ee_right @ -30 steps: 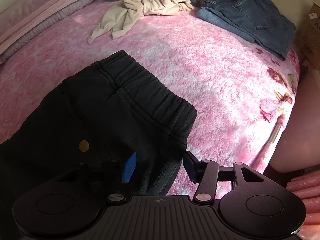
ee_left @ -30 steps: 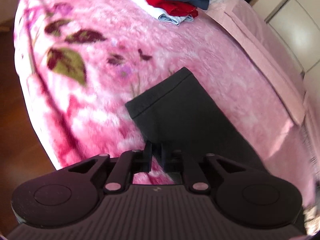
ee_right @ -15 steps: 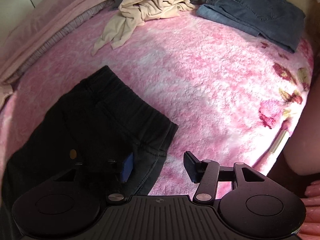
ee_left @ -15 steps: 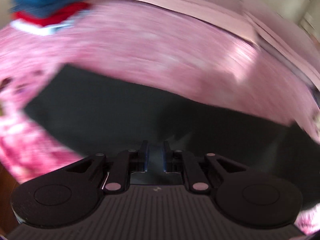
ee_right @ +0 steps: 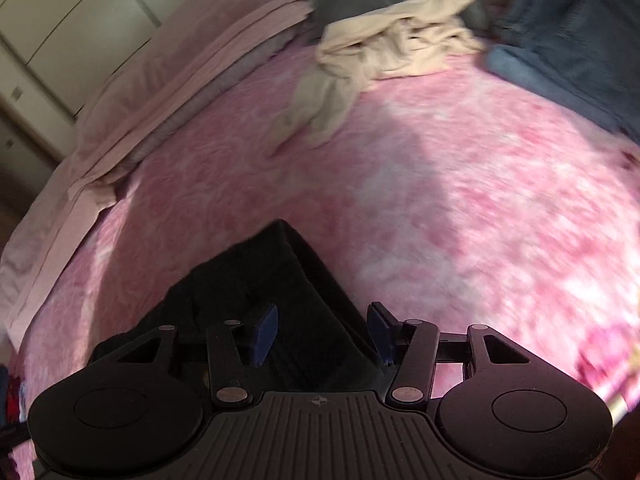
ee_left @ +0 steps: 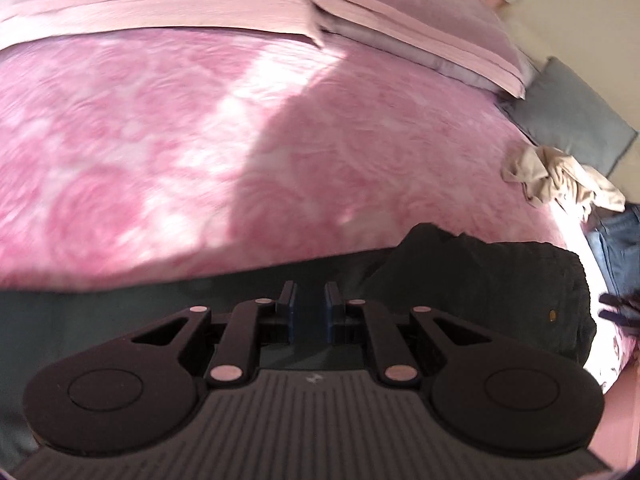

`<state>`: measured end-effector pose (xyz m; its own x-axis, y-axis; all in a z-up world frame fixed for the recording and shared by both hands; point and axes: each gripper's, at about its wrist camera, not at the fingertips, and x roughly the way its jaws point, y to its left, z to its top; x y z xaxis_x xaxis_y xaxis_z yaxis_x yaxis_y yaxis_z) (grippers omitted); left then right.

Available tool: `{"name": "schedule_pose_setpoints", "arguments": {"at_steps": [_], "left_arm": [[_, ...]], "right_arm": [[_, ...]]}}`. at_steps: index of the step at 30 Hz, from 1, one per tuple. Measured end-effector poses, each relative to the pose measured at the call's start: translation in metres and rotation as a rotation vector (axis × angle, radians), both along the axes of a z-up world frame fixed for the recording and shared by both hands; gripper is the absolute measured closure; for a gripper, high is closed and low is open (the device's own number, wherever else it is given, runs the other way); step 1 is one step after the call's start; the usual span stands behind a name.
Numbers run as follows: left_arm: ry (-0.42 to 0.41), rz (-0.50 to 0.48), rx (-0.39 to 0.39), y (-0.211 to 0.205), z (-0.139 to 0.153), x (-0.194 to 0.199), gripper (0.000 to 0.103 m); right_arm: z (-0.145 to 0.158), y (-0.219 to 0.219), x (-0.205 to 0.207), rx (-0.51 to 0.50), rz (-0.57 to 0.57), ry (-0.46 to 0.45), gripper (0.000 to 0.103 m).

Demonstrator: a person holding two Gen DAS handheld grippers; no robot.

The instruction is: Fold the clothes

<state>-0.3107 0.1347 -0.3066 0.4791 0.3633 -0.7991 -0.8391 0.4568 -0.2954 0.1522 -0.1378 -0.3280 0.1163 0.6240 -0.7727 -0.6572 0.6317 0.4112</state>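
In the left wrist view the left gripper (ee_left: 310,306) kept its two blue-padded fingers (ee_left: 289,308) close together with only a narrow gap between them. The dark cloth lay under and behind them, but whether any fabric was pinched there could not be told. The black trousers with an elastic waistband (ee_left: 492,280) now lay as a low dark band along the bottom of the frame, with the waistband at the lower right. One second before, the same view showed a trouser leg end pointing up the middle of the frame and a stack of red, white and blue clothes at the top; that stack was gone from view. In its place the pale pink pillows (ee_left: 380,12) filled the top edge, and a crumpled cream garment (ee_left: 560,178) sat at the right edge.

In the right wrist view the right gripper (ee_right: 322,336) stood wide open, and the folded edge of the black trousers (ee_right: 280,280) passed between its fingers. The trousers took less of the frame than before and sat at the lower centre on the fluffy pink blanket (ee_right: 460,200). The cream garment (ee_right: 384,48) and the blue jeans (ee_right: 568,40) stayed at the top, now blurred.
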Motion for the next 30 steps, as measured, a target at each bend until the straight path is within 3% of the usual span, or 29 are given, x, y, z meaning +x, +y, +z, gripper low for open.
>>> {"name": "schedule_pose_setpoints", "arguments": {"at_steps": [4,5,6,8,14,15,16,17,18,19,24,25,26,27,29,30], "left_arm": [[-0.007,-0.051,-0.022,0.014,-0.002,0.021,0.094],[-0.010,-0.067,-0.026,0.018,-0.003,0.026,0.094],[-0.013,-0.086,-0.031,0.022,-0.003,0.031,0.094],[-0.023,-0.120,-0.044,0.029,-0.006,0.039,0.094],[-0.070,-0.188,-0.135,0.054,-0.021,0.061,0.093],[-0.085,-0.198,-0.158,0.057,-0.024,0.065,0.090],[-0.104,-0.213,-0.187,0.062,-0.028,0.069,0.088],[-0.121,-0.220,-0.209,0.066,-0.031,0.074,0.084],[-0.137,-0.226,-0.230,0.070,-0.035,0.080,0.081],[-0.153,-0.232,-0.251,0.074,-0.039,0.085,0.080],[-0.239,-0.247,-0.416,0.094,-0.065,0.110,0.076],[-0.250,-0.256,-0.449,0.095,-0.071,0.114,0.078],[-0.260,-0.265,-0.481,0.095,-0.077,0.118,0.086],[-0.269,-0.266,-0.470,0.095,-0.077,0.119,0.093],[-0.311,-0.235,-0.414,0.094,-0.072,0.112,0.097],[-0.348,-0.200,-0.370,0.094,-0.068,0.103,0.102]], "right_arm": [[-0.021,0.040,0.009,-0.002,0.090,0.009,0.051],[-0.023,0.044,0.008,0.019,0.112,0.008,0.064],[-0.025,0.046,0.008,0.019,0.126,-0.009,0.099],[-0.025,0.038,0.008,-0.011,0.135,-0.034,0.100],[-0.028,0.012,0.013,-0.057,0.044,0.044,0.098],[-0.026,0.015,0.015,-0.049,0.035,0.053,0.090],[-0.024,0.018,0.017,-0.040,0.026,0.063,0.071],[-0.020,0.021,0.020,-0.025,0.013,0.071,0.060],[-0.016,0.026,0.024,0.002,0.000,0.077,0.036],[-0.012,0.032,0.028,0.034,-0.005,0.083,0.026],[-0.020,0.074,0.038,0.019,0.055,0.106,0.026],[-0.023,0.080,0.037,-0.002,0.079,0.106,0.045],[-0.025,0.082,0.034,-0.009,0.098,0.099,0.057],[-0.025,0.082,0.030,-0.008,0.111,0.080,0.065],[-0.019,0.076,0.022,-0.004,0.117,0.021,0.083],[-0.016,0.071,0.020,0.002,0.105,-0.002,0.100]]}}
